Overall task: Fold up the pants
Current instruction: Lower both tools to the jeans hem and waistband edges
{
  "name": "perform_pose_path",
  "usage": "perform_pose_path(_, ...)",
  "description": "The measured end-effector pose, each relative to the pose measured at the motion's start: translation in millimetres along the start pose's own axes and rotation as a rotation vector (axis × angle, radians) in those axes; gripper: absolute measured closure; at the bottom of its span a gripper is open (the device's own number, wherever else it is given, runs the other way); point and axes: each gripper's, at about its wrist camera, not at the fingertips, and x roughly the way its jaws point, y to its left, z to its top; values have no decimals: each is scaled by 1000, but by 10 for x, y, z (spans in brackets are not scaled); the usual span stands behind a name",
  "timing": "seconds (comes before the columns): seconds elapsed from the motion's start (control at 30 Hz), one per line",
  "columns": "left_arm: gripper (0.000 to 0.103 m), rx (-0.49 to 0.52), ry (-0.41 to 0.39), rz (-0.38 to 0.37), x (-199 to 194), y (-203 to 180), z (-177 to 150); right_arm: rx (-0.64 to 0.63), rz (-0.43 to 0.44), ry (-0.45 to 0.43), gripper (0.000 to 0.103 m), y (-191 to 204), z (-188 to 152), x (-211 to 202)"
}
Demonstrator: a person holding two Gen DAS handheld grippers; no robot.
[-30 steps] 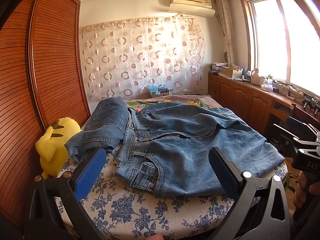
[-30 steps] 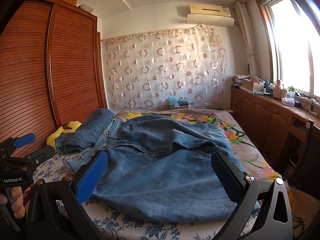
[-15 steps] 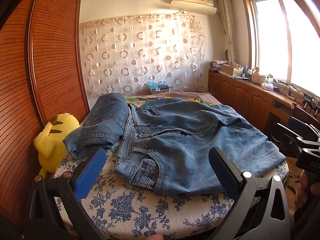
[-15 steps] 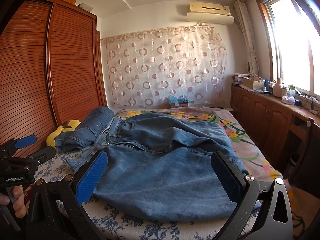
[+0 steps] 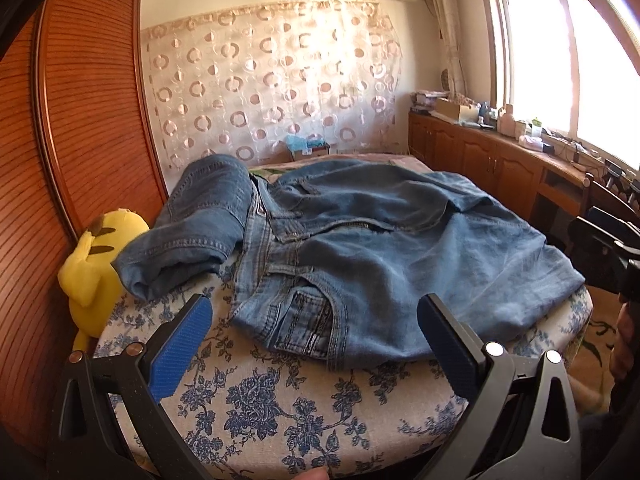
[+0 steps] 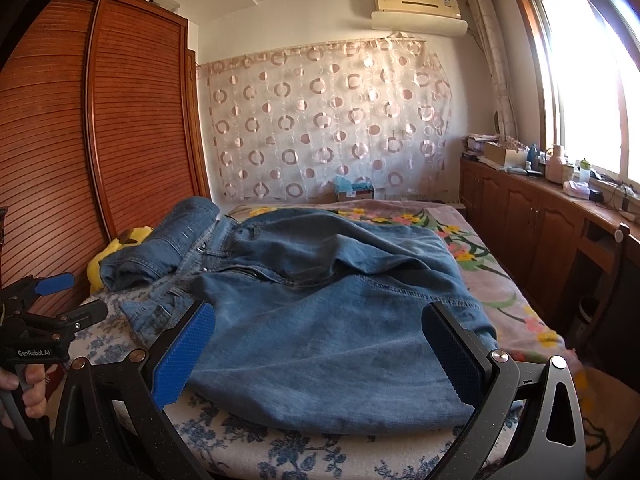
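Observation:
Blue jeans lie rumpled across the foot of a bed, waistband and pocket toward me, one leg end bunched at the left. My left gripper hangs open just short of the pocket corner, holding nothing. The right wrist view shows the same jeans spread wide, with a hem near the right pad. My right gripper is open above the near cloth edge, empty. The other gripper shows at each view's side.
The bed has a blue-flowered cover near me and a pink floral blanket farther right. A yellow plush toy sits at the left beside a wooden wardrobe. Cabinets with clutter line the right wall under the window.
Both views have drifted slightly lower and closer to the jeans. The jeans themselves have not moved, and both grippers have stayed open.

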Motion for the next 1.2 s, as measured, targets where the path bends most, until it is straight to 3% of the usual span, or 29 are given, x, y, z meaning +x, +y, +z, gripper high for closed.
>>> perform_pose_path(0.4, 1, -31, 99, -5, 387, 334, -216, 4, -11, 109, 0, -230, -147, 110)
perform_pose_path(0.7, 18, -93, 176, 10, 687, 693, -296, -28, -42, 270, 4, -465, -244, 96)
perform_pose_path(1.2, 42, -125, 232, -40, 954, 774, -299, -80, -87, 378, 11, -663, -68, -303)
